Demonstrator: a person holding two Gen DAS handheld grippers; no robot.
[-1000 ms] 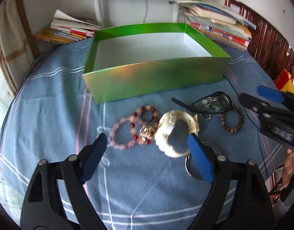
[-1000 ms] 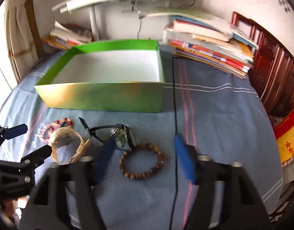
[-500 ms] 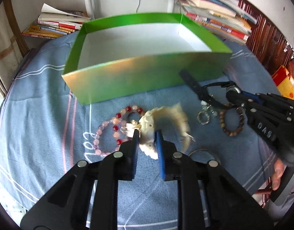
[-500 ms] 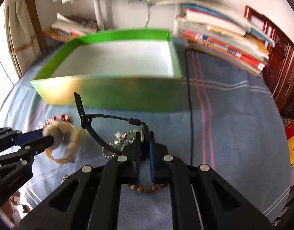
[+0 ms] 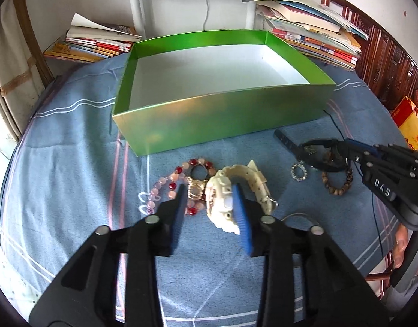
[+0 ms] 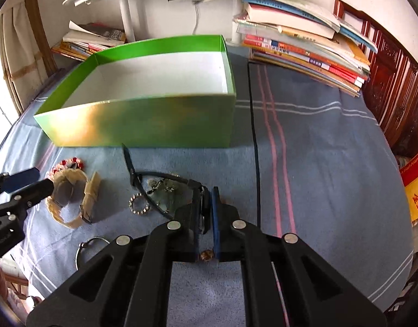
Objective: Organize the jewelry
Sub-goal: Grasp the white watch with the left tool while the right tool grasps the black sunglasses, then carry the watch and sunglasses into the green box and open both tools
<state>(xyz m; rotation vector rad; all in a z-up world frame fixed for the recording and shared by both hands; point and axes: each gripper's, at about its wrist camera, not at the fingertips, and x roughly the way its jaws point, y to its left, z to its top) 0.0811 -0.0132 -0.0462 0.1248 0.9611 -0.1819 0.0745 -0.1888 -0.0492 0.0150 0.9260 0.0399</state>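
A cream-white watch [image 5: 252,182] lies on the blue cloth in front of the green box [image 5: 222,114]. My left gripper [image 5: 209,194] hovers over its face, jaws opening. The right pad [image 5: 240,215] is at the watch case, while the left pad [image 5: 179,209] stands clear of it over a gold ring [image 5: 195,190]. My right gripper [image 6: 208,193] is shut on the frame of black glasses [image 6: 165,190]. From the left wrist view the right gripper [image 5: 338,148] sits at the far right on the glasses [image 5: 315,147]. The watch [image 6: 69,196] and left gripper [image 6: 42,179] show at the left edge.
A pink and red bead bracelet [image 5: 176,178], a sparkly ring [image 5: 298,173], a wooden bead bracelet [image 5: 339,188] and a wire hoop [image 5: 298,216] lie around. Book stacks [image 6: 304,46] line the back. A black cable [image 6: 253,125] crosses the cloth. A hand [image 5: 402,242] shows at right.
Both grippers closed from wide open, the left on the watch and the right on the glasses. Since then the left jaws have spread apart again; the right stays shut.
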